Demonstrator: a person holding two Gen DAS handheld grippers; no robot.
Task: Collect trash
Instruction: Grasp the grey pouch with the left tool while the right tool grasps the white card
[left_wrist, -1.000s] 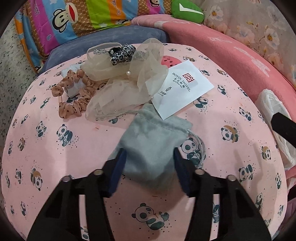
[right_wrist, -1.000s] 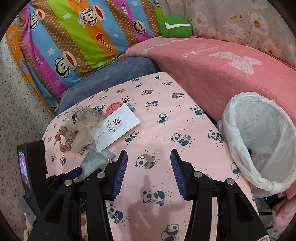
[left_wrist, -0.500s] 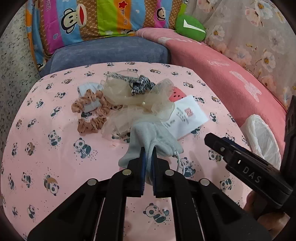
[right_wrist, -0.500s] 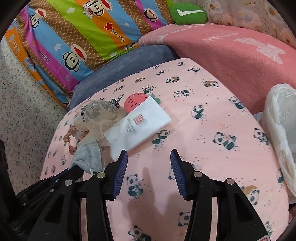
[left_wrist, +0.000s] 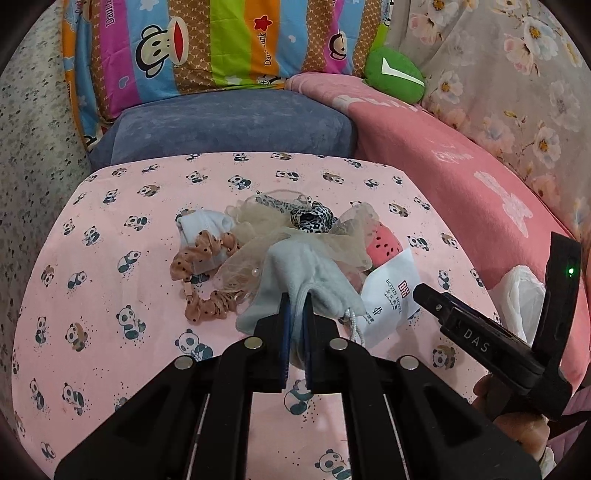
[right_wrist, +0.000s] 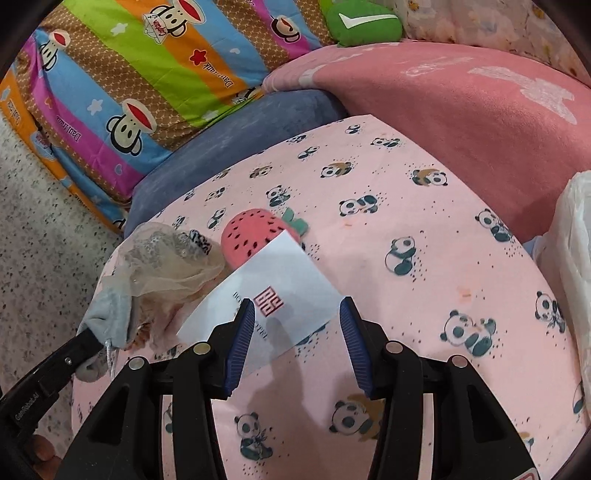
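On the pink panda-print worktop (left_wrist: 110, 280) the clutter lies in one heap. At its left are a white cloth (left_wrist: 201, 227) and a dotted peach scrunchie (left_wrist: 201, 258); next come a beige tulle bow (left_wrist: 258, 221) with a leopard band (left_wrist: 312, 218), then a strawberry plush (right_wrist: 251, 236).

The grey pouch (left_wrist: 310, 280), soft and felt-like with a white drawstring hanging at its near edge, sits in the middle of the heap. The left hand-held gripper (left_wrist: 295, 332) is clamped on its near edge, pulling the cloth up into a peak. A second ago the pouch lay flat between parted fingers, and the heap looked nearer.

Right of it a white hotel envelope (right_wrist: 273, 291) with a red logo lies flat, touching the plush. The right hand-held gripper (right_wrist: 297, 343) hovers over its near corner, fingers apart, nothing between them; earlier it hung over bare cloth further right.

At the far right edge a white bin liner (right_wrist: 576, 236) shows; its contents are hidden.
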